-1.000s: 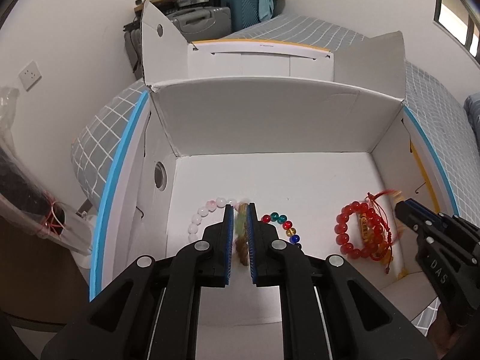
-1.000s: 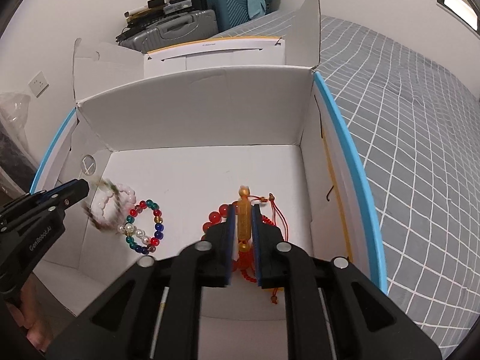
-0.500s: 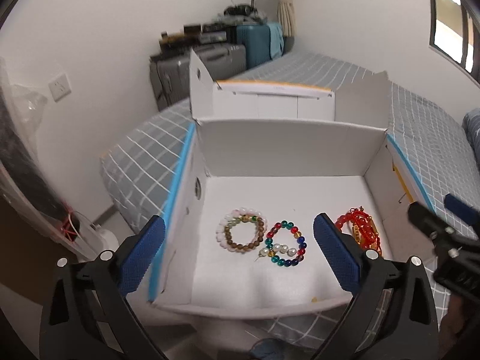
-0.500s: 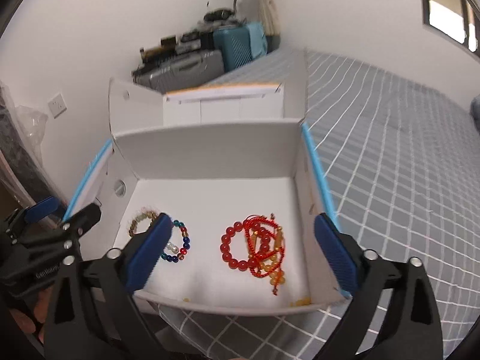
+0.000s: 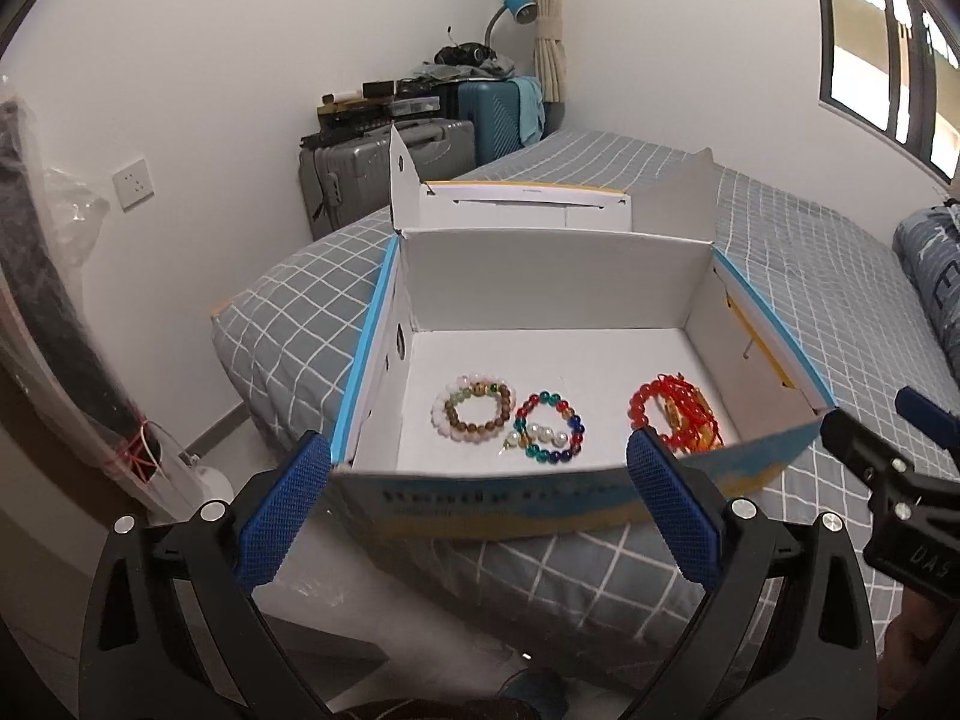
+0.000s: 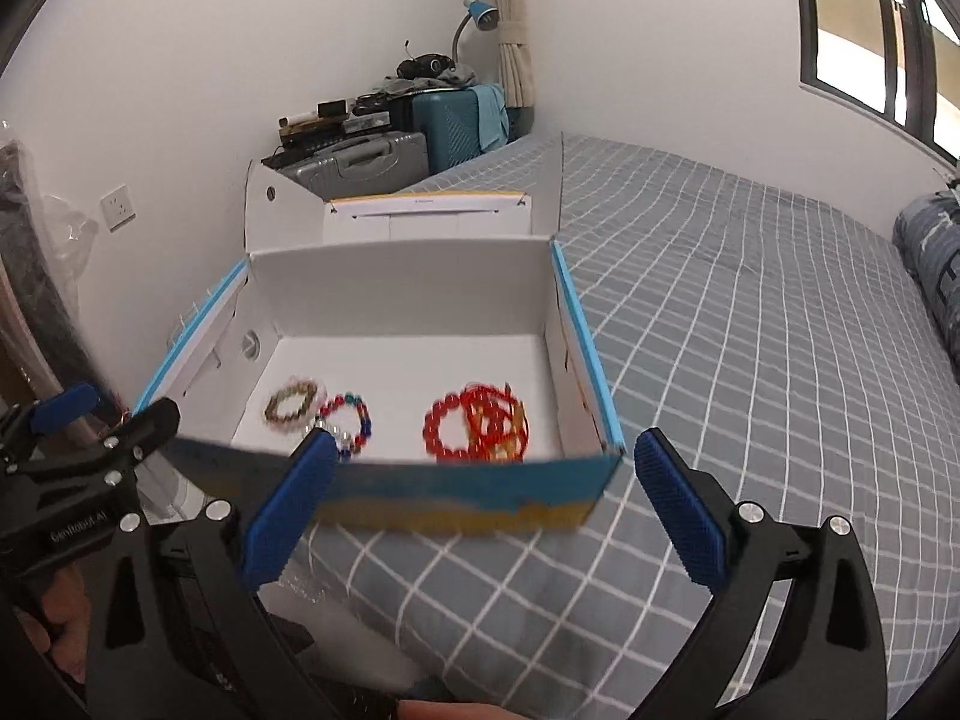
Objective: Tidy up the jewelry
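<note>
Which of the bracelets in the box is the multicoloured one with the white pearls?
The middle bracelet, with red, green and blue beads and a run of white pearls. On one side of it lies the brown and pink pair, on the other the red pile.

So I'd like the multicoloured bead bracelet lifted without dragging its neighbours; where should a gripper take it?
Probably the multicoloured bracelet by its right-hand arc, from above, one finger inside the ring. It lies flat in the box; that side faces bare floor, while the brown bracelet crowds its left.

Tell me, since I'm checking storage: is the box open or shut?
Open: the box has its lid folded back, bracelets visible inside.
</note>
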Demonstrator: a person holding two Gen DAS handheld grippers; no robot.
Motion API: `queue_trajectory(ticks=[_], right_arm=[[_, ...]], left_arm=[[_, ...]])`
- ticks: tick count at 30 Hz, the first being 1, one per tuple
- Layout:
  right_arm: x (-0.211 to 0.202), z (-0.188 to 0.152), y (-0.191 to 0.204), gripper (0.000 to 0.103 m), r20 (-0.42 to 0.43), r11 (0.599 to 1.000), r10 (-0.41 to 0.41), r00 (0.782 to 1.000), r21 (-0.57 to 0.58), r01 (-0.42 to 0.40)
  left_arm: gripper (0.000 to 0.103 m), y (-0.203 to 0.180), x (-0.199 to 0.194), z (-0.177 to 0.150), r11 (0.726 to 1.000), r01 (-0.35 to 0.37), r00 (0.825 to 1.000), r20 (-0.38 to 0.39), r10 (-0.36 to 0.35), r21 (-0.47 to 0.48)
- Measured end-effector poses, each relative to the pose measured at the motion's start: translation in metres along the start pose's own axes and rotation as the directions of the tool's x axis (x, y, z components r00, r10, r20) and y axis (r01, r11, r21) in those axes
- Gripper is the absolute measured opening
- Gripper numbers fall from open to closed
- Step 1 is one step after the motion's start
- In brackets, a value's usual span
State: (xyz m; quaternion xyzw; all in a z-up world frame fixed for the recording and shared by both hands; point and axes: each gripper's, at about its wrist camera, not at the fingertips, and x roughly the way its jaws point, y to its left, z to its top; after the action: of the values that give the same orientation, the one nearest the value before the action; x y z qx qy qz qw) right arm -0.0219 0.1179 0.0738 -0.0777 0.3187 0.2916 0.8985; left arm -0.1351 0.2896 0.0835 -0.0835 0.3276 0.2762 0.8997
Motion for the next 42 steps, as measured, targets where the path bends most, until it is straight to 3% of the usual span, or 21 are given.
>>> queue_trajectory(ticks=[11, 22, 42], right_arm=[[-0.003, -0.019, -0.003, 0.095, -0.007, 0.999, -0.032, 0.999, -0.004, 0.032], [0.0, -0.021, -0.005, 0.095, -0.012, 0.999, -0.045, 0.999, -0.016, 0.044], [0.001, -0.022, -0.009, 0.095, -0.009, 0.998, -0.056, 0.998, -0.02, 0.056]], left_arm=[[0.097, -0.006, -0.006, -0.027, 1.0, 0.01, 1.0, -0.025, -0.01, 0.026], [0.097, -0.01, -0.004, -0.03, 0.999, 0.051, 0.998, -0.047, -0.051, 0.015], [0.097, -0.01, -0.005, -0.029, 0.999, 0.054, 0.997, -0.046, -0.054, 0.001]])
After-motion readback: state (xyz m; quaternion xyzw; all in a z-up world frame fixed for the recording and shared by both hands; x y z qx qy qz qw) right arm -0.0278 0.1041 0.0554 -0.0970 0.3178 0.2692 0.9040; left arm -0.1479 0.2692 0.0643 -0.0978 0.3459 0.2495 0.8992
